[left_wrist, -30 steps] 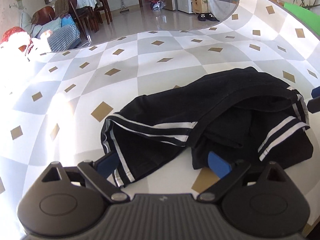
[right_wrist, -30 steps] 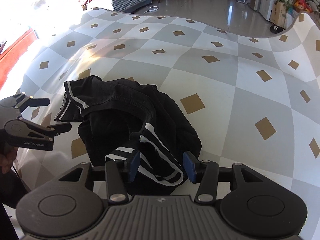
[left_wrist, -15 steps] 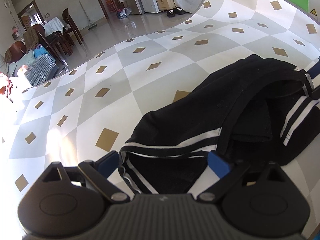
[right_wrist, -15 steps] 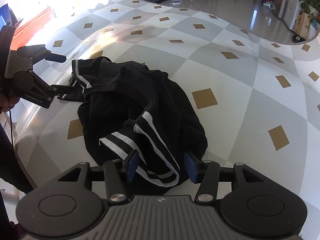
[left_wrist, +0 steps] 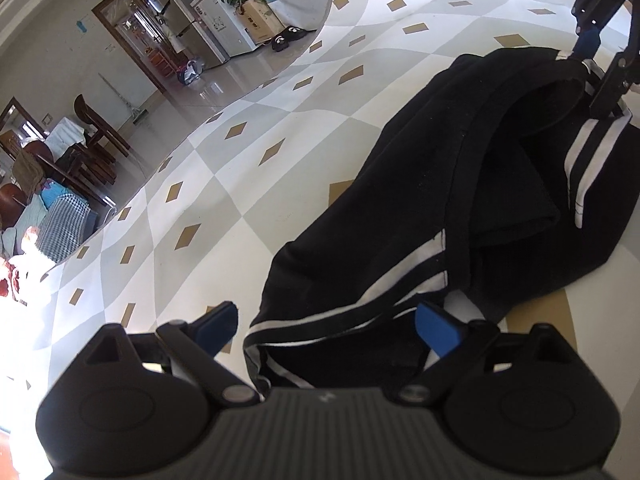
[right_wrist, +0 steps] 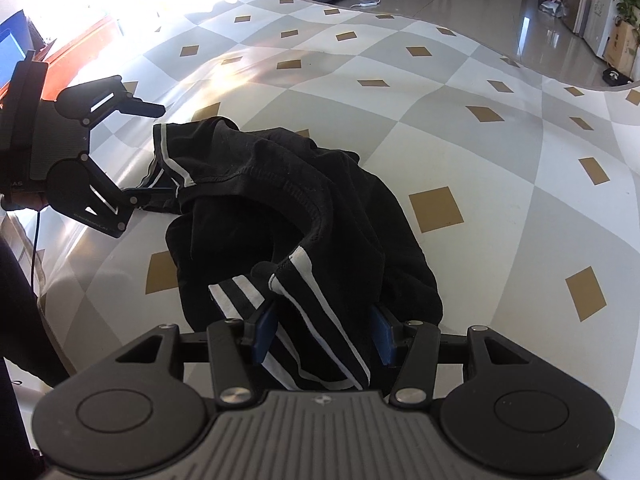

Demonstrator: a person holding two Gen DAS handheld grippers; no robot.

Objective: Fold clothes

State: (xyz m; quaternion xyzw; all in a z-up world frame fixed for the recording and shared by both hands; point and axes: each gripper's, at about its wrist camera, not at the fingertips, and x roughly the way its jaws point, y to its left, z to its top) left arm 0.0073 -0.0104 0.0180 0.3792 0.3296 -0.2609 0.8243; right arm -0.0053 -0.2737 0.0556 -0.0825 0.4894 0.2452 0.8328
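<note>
We saw crumpled black knit shorts (right_wrist: 288,200) with white side stripes lying on the table (right_wrist: 500,160), its glossy cloth checked grey and white with tan diamonds. Our left gripper (left_wrist: 326,326) stood wide astride one striped hem; our right gripper's (right_wrist: 324,334) blue-padded fingers (right_wrist: 265,330) flanked another, pinching unclear.
</note>
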